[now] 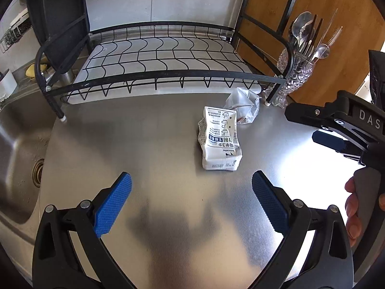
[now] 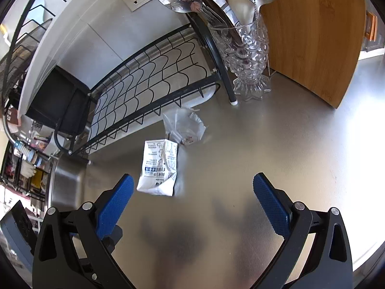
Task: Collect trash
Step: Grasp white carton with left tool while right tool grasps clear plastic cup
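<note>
A crushed white carton (image 1: 220, 139) with blue print lies on the steel counter (image 1: 149, 149), ahead and slightly right of my open left gripper (image 1: 191, 200). Behind it sits a crumpled clear plastic wrapper (image 1: 243, 104) near the rack's foot. In the right wrist view the carton (image 2: 158, 168) lies just ahead of the left fingertip, with the wrapper (image 2: 184, 126) beyond it. My right gripper (image 2: 193, 202) is open and holds nothing. The right gripper (image 1: 334, 132) also shows at the right edge of the left wrist view, held by a hand (image 1: 353, 214).
A black wire dish rack (image 1: 163, 62) stands at the back of the counter. A glass holder with spoons and forks (image 1: 300, 72) stands at its right foot, before a wooden board (image 2: 312, 31). A sink (image 1: 21, 149) with a drain lies on the left.
</note>
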A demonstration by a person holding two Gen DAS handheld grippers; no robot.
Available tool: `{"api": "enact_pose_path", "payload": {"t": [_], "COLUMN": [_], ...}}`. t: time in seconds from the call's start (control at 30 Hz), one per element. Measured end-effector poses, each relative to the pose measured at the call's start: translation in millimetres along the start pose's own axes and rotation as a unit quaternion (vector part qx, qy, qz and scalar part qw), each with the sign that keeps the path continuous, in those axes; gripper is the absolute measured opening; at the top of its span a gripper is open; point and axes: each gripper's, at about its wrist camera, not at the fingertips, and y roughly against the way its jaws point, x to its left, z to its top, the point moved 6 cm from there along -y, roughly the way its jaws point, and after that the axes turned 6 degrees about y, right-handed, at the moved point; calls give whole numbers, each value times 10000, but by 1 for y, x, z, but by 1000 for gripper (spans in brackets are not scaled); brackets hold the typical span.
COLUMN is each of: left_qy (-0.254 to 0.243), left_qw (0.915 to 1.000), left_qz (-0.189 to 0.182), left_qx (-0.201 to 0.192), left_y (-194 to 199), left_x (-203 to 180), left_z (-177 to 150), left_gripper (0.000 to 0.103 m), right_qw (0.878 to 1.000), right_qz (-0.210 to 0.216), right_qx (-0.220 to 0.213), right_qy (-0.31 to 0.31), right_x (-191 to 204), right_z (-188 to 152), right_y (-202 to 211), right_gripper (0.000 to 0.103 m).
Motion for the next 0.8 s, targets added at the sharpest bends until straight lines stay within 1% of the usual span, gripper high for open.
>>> {"api": "enact_pose_path", "payload": {"t": [0.13,0.3,0.43,0.67,0.7,0.73,0.77,0.8], "left_qy": [-107,-258,-442,-455,-453,-503,-555,-586], "left_qw": [9998,9990,9982,9976,9975,9977,9977,9976], "left_qz": [-75,-228,-239,-283,-281,-233,-204,-204], "left_qx": [114,270,322,438,459,383,345,313], "left_y": [-21,-44,-59,-84,-87,-88,-88,-89], "left_x": [-2,-10,-19,-19,-18,-17,-17,-16], "left_z": [11,17,20,22,23,24,26,28], "left_gripper": [95,95,95,95,91,88,86,82], "right_qw": [9999,9997,9993,9992,9991,9991,9992,9992], "right_qz": [-107,-242,-353,-274,-264,-231,-199,-171], "right_qx": [-27,-47,32,237,268,291,309,310], "right_qy": [6,10,99,178,192,187,169,158], "right_x": [-1,-2,-5,-7,-7,-6,-6,-6], "right_z": [17,33,39,43,42,42,42,42], "right_y": [-19,-42,-59,-83,-86,-90,-92,-94], "right_gripper": [100,98,91,84,82,81,80,78]}}
